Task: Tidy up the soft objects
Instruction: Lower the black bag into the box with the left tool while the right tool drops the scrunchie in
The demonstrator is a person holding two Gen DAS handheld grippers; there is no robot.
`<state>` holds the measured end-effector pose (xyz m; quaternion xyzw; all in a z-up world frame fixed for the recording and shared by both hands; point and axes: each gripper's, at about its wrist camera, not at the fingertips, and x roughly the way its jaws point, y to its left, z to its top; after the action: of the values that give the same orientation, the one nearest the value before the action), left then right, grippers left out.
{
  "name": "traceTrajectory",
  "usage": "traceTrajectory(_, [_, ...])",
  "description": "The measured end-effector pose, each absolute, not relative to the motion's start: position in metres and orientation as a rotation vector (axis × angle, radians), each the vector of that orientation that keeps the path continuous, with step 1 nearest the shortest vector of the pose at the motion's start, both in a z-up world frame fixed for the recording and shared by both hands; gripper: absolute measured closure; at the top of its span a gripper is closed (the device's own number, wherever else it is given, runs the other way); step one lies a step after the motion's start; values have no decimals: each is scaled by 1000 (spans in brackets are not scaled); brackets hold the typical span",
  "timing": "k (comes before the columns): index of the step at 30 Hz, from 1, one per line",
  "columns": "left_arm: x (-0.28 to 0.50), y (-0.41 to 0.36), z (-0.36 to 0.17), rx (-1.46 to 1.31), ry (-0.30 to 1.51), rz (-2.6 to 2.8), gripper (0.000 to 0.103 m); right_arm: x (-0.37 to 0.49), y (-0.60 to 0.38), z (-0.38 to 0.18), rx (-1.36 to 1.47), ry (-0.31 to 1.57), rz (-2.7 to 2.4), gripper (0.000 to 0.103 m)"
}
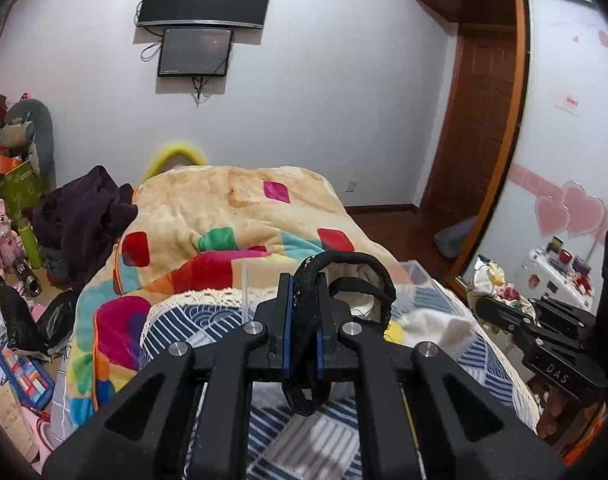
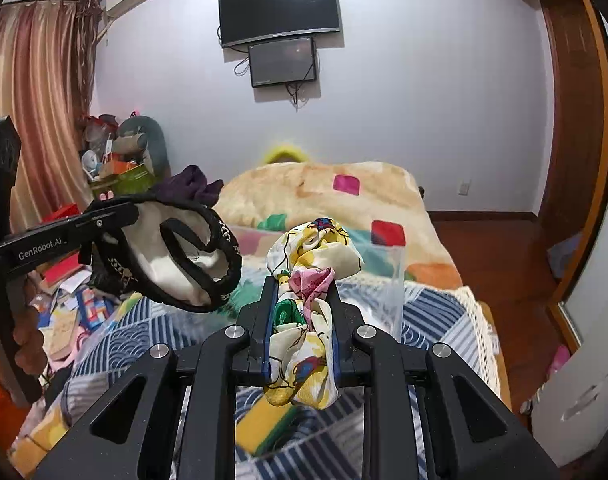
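Black-trimmed garment [image 1: 345, 280] pinched thin in left gripper [image 1: 304, 320] jaws | floral cloth [image 2: 304, 312] bunched between right gripper [image 2: 302, 320] jaws | risk: loose loops ahead of jaws snag clear box [image 2: 395, 276] rim, slip out

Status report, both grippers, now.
Left gripper shut on black-trimmed garment. Right gripper shut on floral cloth. Both held up over the bed; clear bin ahead, nothing blocking.
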<state>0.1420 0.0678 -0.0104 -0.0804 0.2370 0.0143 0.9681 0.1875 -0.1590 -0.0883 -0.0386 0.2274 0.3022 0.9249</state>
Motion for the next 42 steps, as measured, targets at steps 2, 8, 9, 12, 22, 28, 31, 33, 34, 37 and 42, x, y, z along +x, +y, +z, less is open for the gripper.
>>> traceTrajectory(2, [151, 68, -11, -160, 476, 45, 95, 196, -156, -87, -83, 471, 608, 84])
traceTrajectory(8, [182, 63, -22, -135, 483, 92, 95, 221, -144, -95, -97, 513, 577, 84])
traceTrajectory(9, [188, 62, -26, -127, 490, 99, 95, 225, -142, -98, -102, 525, 573, 84])
traceTrajectory(12, [203, 58, -43, -115, 533, 99, 95, 238, -138, -109, -105, 577, 568, 84])
traceTrajectory(22, [220, 49, -78, -58, 643, 101, 95, 257, -131, -134, -139, 690, 560, 81])
traceTrajectory(28, [219, 52, -82, -48, 682, 104, 91, 256, -128, -137, -179, 708, 560, 70])
traceTrajectory(31, [216, 53, -83, -53, 692, 92, 90, 249, -129, -133, -190, 697, 567, 57])
traceTrajectory(33, [214, 51, -82, -48, 698, 82, 86, 242, -129, -129, -213, 672, 556, 52])
traceTrajectory(34, [212, 50, -81, -46, 697, 78, 83, 240, -129, -128, -224, 662, 549, 49])
traceTrajectory(37, [203, 49, -76, -39, 685, 66, 69, 230, -129, -123, -257, 620, 535, 43])
traceTrajectory(42, [185, 46, -66, -34, 665, 37, 48, 214, -135, -108, -266, 552, 532, 37])
